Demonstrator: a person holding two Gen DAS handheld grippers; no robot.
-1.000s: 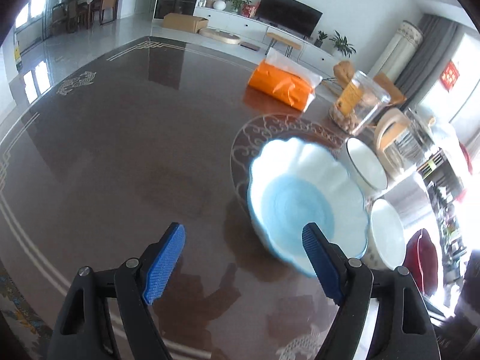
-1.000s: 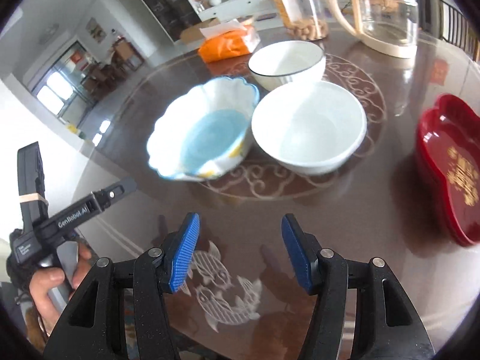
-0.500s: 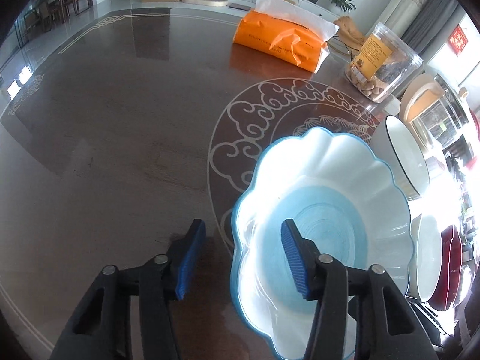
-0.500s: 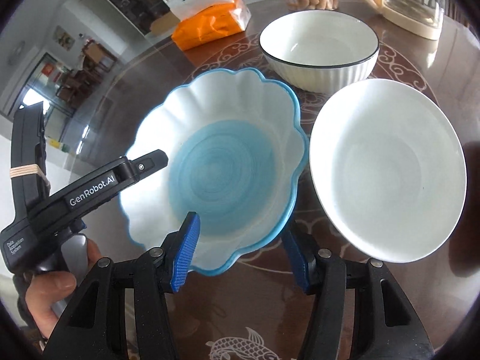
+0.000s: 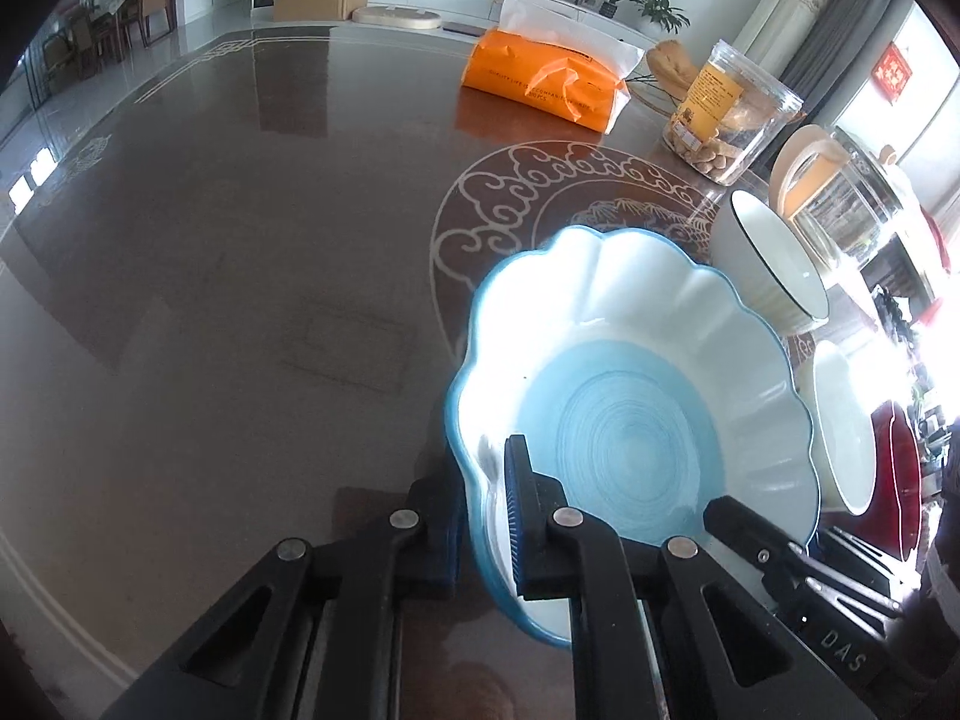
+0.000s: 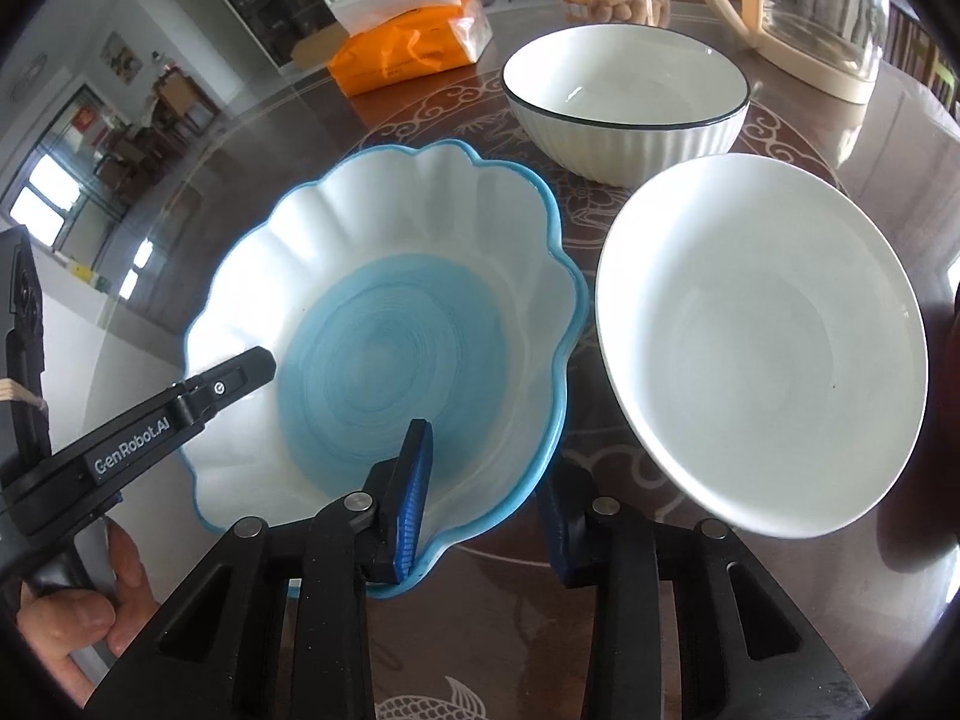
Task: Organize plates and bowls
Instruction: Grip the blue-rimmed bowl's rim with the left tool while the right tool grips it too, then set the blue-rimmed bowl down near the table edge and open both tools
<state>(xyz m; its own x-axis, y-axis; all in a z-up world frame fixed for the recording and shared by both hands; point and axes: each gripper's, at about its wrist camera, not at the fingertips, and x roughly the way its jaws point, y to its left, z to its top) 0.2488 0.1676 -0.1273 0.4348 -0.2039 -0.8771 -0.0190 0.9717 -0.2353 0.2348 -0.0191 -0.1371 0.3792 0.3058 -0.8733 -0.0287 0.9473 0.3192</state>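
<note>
Left gripper [image 5: 480, 504] is clamped on the blue bowl's [image 5: 630, 420] rim at lower centre; right gripper [image 6: 480, 492] is closing astride its near rim. Grasping is under way; next, a level two-handed lift is likely needed.

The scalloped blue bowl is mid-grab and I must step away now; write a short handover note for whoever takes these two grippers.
Left gripper: shut on the near-left rim of the scalloped blue bowl, one finger inside, one outside.
Right gripper: jaws closing astride the bowl's near-right rim; the outer pad is apart from the wall, so no grip yet.
Things: the scalloped bowl sits on the brown table; plain white bowl beside it to the right; black-rimmed ribbed bowl behind; red tray further right.
Done: nothing stacked.
Left: finish the right grip, lift the bowl, sort all the dishes.
</note>
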